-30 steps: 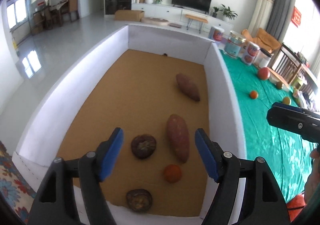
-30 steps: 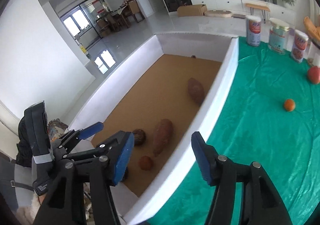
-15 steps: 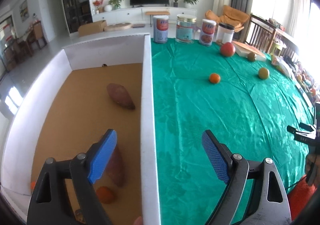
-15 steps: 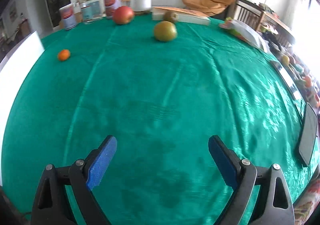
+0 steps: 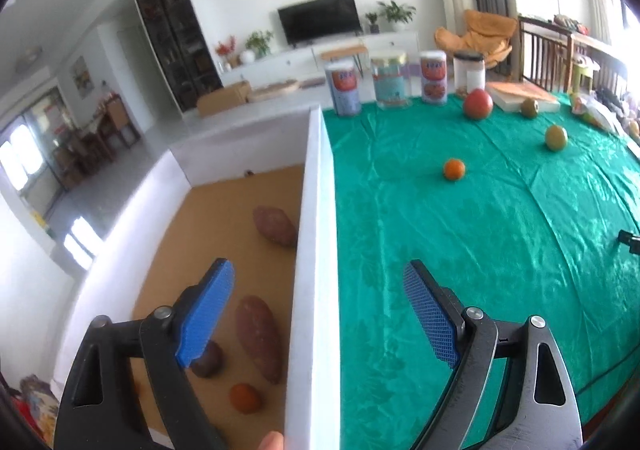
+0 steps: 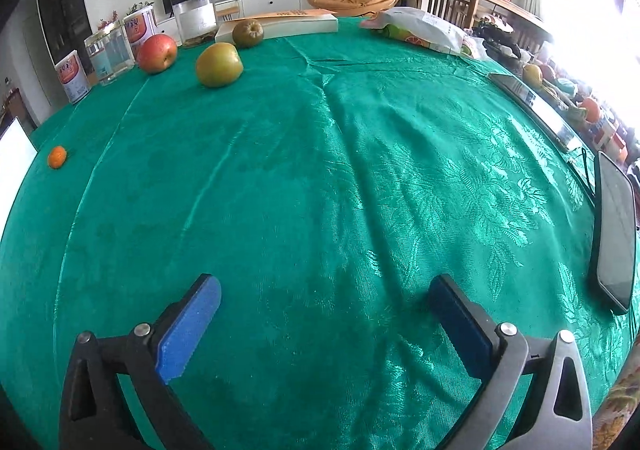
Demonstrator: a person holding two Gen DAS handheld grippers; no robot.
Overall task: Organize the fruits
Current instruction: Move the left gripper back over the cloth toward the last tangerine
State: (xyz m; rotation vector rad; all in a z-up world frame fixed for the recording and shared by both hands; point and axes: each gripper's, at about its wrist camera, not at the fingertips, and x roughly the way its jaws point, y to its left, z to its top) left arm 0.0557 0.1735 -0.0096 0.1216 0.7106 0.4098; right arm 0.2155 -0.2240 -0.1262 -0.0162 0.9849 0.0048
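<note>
The left tool (image 5: 316, 314) is hanging released, its blue pads wide apart with the white wall of the box (image 5: 316, 250) running between them and touching neither. The right tool (image 6: 320, 326) is opening its jaws over bare green cloth (image 6: 320, 190), with nothing between them.

Inside the box, on its brown floor, two sweet potatoes are lying. The near one (image 5: 258, 338) is reddish brown and spindle shaped, its long axis running roughly along the white wall, pointed ends toward and away from the camera. The far one (image 5: 276, 227) is similar in colour, shorter to the eye, and is lying at a slant, its far end angling away from the wall. Beside the near one a dark round fruit (image 5: 208, 360) is sitting partly behind the left pad, and a small orange fruit (image 5: 245, 397) is lying close to the camera.

Out on the surface, a small tangerine (image 6: 57, 156) is sitting near the box. Well beyond it a red apple (image 6: 157, 52) is standing close to the cans (image 5: 346, 92). A yellow-green round fruit (image 6: 219, 64) is sitting just in front of a darker brownish-green one (image 6: 247, 33), which is touching a flat white carton (image 6: 292, 23). A fingertip (image 5: 270, 441) is showing at the bottom edge of the left view.
</note>
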